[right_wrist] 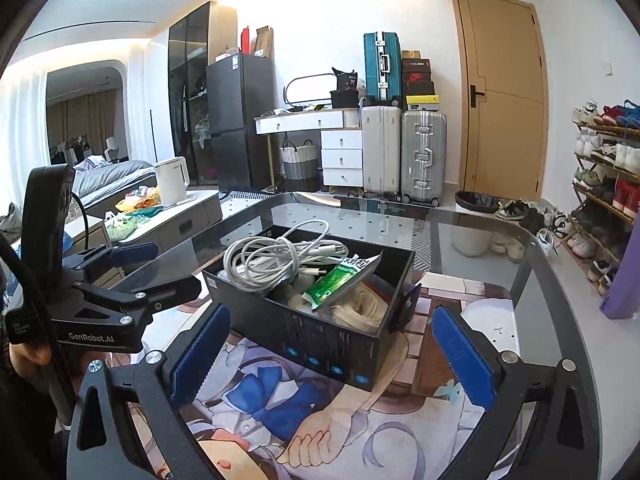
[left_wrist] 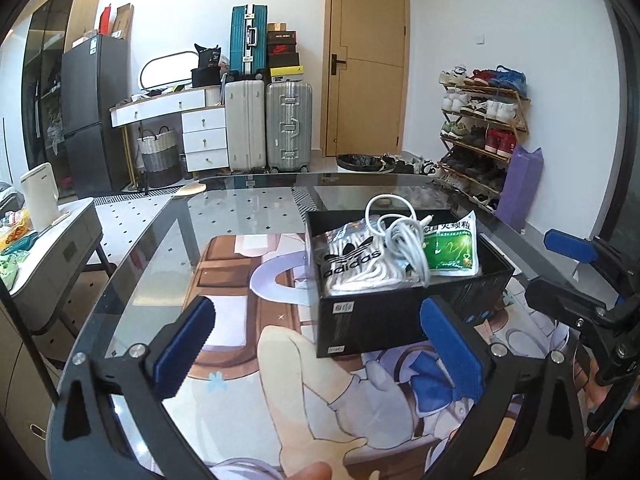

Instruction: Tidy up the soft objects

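Left gripper (left_wrist: pixel 320 344): fingers (left_wrist: pixel 186 344) spread to full width, blue pads facing each other, nothing between them and nothing touched. It hung above the printed mat (left_wrist: pixel 280 380) on the glass counter (left_wrist: pixel 168 240), aimed at the near face of the black box (left_wrist: pixel 400 320). The right-hand pad overlapped the box's lower front edge in the left wrist view; contact could not be confirmed.

Right gripper (right_wrist: pixel 332 360): fingers (right_wrist: pixel 200 356) likewise fully apart, empty. In its own view the box's near corner sat between the two pads, clear of both.

The box stood open on the mat, near the middle of the counter. Contents: a coiled white cable (right_wrist: pixel 272 256) on top at the far end, a green sachet (right_wrist: pixel 336 280) leaning on the box's inner wall, a bagged bundle of white laces (left_wrist: pixel 352 264) with a black brand print, all inside the box and heaped against each other.

Each gripper was visible at the edge of the other's view, on opposite sides of the box.
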A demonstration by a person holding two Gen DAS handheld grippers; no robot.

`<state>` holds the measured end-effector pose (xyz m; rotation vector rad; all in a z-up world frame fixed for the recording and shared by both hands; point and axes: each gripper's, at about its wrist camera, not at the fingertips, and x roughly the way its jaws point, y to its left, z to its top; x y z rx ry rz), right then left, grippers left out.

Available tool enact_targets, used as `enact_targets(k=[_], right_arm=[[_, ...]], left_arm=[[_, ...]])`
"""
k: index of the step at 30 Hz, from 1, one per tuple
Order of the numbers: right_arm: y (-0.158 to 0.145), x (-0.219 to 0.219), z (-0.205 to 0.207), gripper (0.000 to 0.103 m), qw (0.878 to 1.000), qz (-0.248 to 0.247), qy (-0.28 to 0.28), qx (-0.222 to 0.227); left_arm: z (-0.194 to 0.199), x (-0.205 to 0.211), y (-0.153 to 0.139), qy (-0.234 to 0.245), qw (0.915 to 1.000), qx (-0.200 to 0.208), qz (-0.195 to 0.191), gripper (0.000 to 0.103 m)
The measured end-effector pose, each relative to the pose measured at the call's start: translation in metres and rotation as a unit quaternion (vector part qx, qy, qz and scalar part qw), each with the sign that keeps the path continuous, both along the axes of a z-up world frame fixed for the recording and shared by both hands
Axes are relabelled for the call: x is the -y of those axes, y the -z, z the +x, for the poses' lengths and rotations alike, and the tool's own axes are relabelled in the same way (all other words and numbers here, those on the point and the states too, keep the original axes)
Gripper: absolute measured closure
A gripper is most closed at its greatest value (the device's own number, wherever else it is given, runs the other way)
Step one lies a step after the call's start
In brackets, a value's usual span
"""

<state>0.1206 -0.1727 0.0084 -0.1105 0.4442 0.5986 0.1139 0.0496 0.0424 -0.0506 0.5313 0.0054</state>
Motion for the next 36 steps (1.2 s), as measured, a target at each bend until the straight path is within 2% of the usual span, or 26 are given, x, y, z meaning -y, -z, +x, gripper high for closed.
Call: enact_targets(k=[26, 36], right_arm=[[0.013, -0.005, 0.006, 0.001, 1.000, 0.003, 0.004, -0.002], [0.013, -0.005, 0.006, 0.001, 1.000, 0.004, 0.004, -0.002]], left_arm=[[-0.003, -0.014, 0.006, -0.038, 0.9978, 0.040, -0.037, 0.000], [-0.001, -0.014, 0.006, -0.045, 0.9972, 0.047, -0.035, 0.000]])
